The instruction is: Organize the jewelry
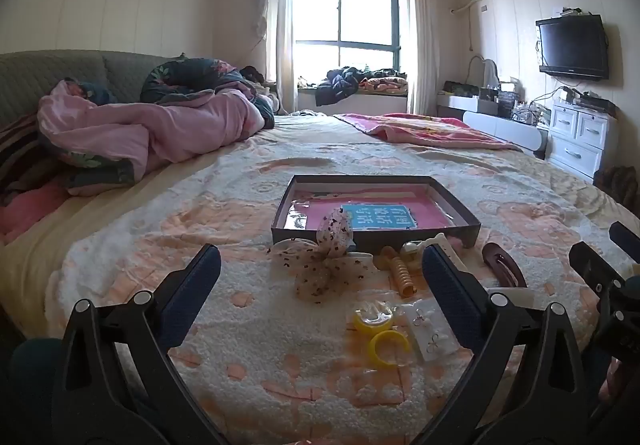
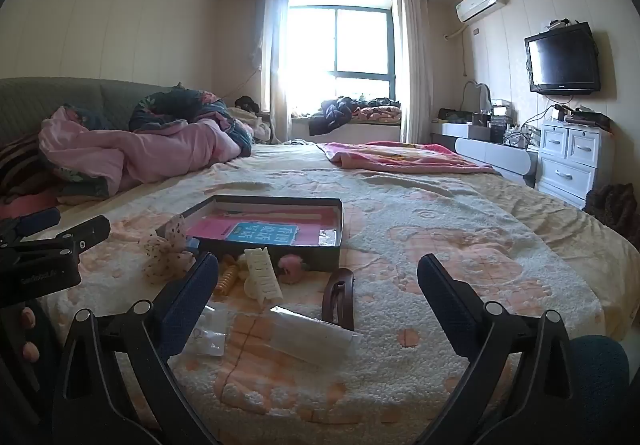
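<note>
Clearly, light, small pieces are scattered on the bedspread [image 1: 248, 377] just near the shallow box [image 1: 376, 235]: a soft gauze bow [image 1: 324, 265], best pinched at its knot, stiff yellow rings [image 1: 380, 333], a rigid brown clip [image 2: 339, 299], and a slippery earring packet [image 1: 430, 329]. Both the left gripper [image 1: 320, 277] and right gripper [image 2: 318, 285] are held spread wide, nothing being grasped or touched.
</note>
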